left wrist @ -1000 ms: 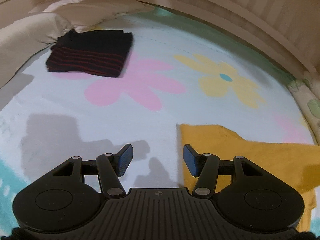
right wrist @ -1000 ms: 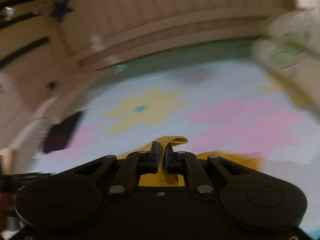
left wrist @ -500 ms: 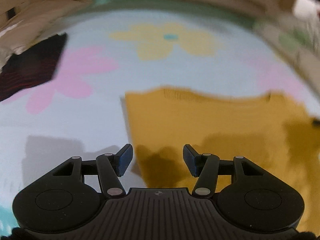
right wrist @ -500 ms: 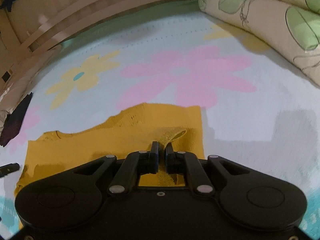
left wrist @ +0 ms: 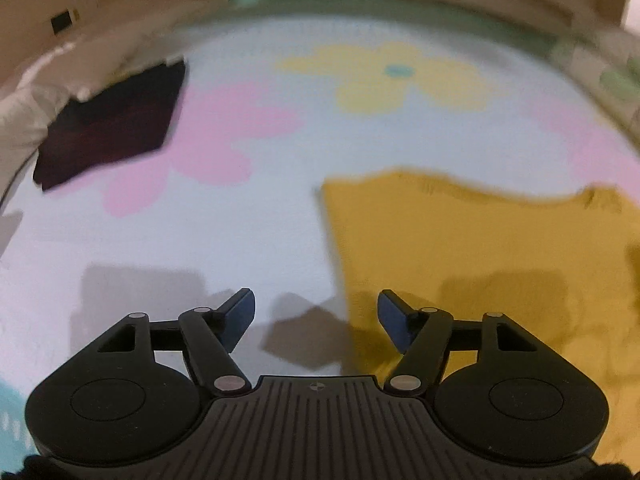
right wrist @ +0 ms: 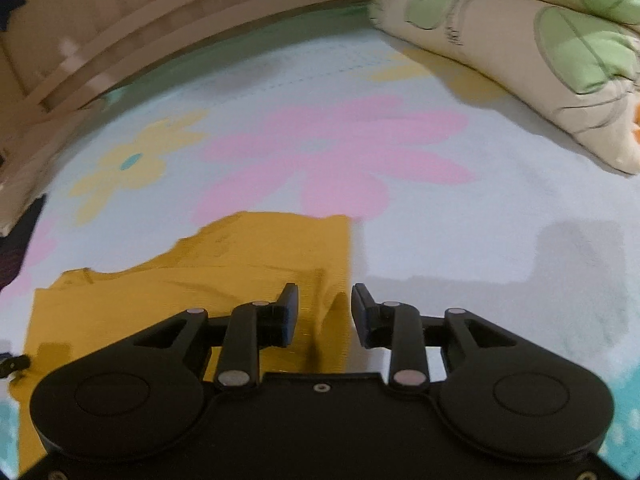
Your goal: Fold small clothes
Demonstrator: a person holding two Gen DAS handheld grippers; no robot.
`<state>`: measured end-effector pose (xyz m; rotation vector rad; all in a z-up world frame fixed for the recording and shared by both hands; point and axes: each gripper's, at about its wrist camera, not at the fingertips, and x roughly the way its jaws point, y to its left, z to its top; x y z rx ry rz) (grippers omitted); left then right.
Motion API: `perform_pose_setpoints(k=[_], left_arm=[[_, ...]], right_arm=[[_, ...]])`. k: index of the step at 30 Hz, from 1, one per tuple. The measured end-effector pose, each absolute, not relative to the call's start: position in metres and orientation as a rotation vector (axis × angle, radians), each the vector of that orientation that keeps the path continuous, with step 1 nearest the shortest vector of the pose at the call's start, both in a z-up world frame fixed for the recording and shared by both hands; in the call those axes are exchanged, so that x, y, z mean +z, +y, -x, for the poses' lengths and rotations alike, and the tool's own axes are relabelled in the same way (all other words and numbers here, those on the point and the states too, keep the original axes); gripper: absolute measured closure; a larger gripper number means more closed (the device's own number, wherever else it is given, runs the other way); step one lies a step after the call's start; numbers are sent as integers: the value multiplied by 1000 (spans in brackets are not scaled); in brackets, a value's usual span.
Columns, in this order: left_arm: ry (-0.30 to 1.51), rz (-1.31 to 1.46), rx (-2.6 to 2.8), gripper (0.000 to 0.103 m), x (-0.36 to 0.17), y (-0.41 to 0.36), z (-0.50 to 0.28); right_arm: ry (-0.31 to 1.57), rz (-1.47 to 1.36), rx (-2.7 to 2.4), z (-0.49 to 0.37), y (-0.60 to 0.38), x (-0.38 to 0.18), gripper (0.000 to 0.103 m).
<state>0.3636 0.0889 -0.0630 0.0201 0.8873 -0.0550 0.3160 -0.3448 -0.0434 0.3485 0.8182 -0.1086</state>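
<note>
Opening right claw (right wrist: 325, 312) over ribbed mustard garment (right wrist: 248, 256), puckered fold between pads, left claw (left wrist: 316, 316) widening, empty

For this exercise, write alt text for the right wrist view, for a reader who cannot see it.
The right gripper hangs over a yellow garment lying on a flowered bed sheet, its jaws opening around a raised ridge of the cloth. A green-patterned quilt lies bunched at the upper right.

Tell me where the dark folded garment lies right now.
In the left wrist view the dark folded garment lies upper left on the flowered sheet, against the pale pillow, well apart from the yellow garment.
</note>
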Motion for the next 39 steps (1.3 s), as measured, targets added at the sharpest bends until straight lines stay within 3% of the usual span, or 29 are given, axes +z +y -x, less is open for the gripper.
perform_pose_setpoints(k=[3,10,13,19,24,25,26,28,33,39], left_arm=[[833,32,-103,36,-54,81,-366],[944,-60,-155,32,-92,59,-375],[921,-33,-162,29,-93,69,-378],[908,-30,-159,24,-94,69,-372],[898,-30,-170,19,-95,75,-371],[897,-34,-167,17,-95,77,-370],[897,-36,-158,17,-94,77,-368],[901,-41,-142,17,-93,82,-367],[914,-70,-89,6,-95,97,-362],[931,5,-84,7,-84,117,-357]], right_arm=[[831,-351,-93,-326,-342,-52,59],[867,-309,-78,-339,-335,-68,58],[860,-248,-42,-341,-329,-64,89],[761,-148,-104,-346,-328,-57,89],[813,-138,-124,-350,-330,-71,81],[814,-130,-132,-350,-330,-69,76],[812,-125,-147,-349,-330,-66,61],[809,-122,-161,-348,-330,-64,42],[826,-111,-157,-345,-330,-67,40],[810,-137,-143,-334,-336,-53,39]])
